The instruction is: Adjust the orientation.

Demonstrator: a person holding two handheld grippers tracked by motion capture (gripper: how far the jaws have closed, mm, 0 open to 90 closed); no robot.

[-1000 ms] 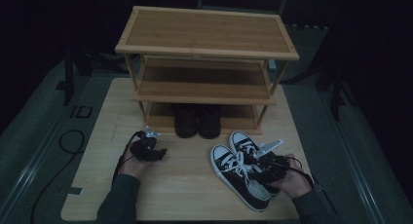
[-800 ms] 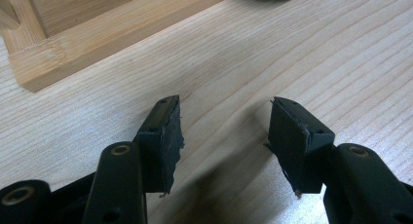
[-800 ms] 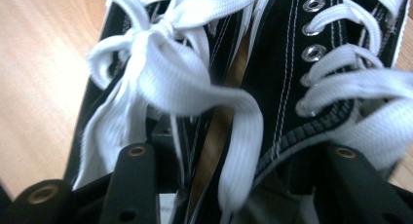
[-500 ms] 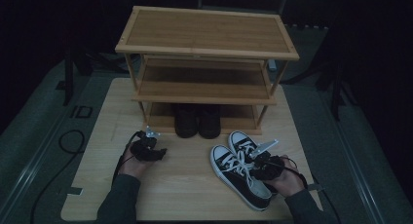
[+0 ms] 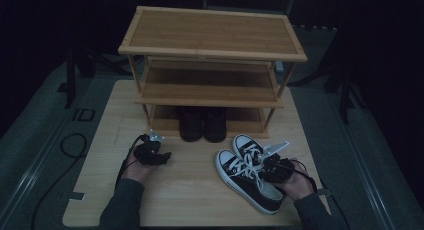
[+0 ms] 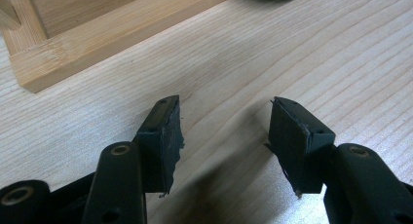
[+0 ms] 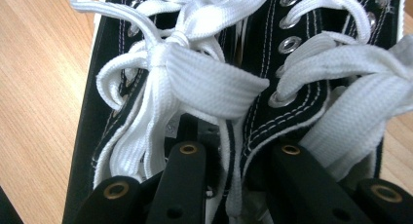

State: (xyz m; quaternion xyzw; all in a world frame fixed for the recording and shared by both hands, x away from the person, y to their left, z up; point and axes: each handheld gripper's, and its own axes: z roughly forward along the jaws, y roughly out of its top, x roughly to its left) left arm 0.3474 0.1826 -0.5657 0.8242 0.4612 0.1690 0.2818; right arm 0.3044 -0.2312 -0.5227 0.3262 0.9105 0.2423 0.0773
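Note:
A pair of black sneakers (image 5: 243, 182) with white laces (image 7: 209, 83) lies side by side on the wooden board, toes toward the rack. My right gripper (image 5: 268, 166) reaches into them from the heel end. One jaw sits in each shoe, and the two inner walls (image 7: 253, 131) are pinched between them. The jaws have just been closing on those walls, and their tips are hidden under the laces. My left gripper (image 5: 161, 157) rests low over bare board at the left, open with nothing between its jaws (image 6: 224, 131).
A three-tier bamboo shoe rack (image 5: 212, 45) stands at the back of the board. A pair of dark shoes (image 5: 202, 124) sits on its bottom shelf. The rack's base rail (image 6: 97, 44) lies just ahead of my left gripper. Cables trail off the board's left side.
The right gripper's jaws have narrowed onto the sneakers' inner walls. Both hands have stayed where they were, and the sneakers have not shifted.

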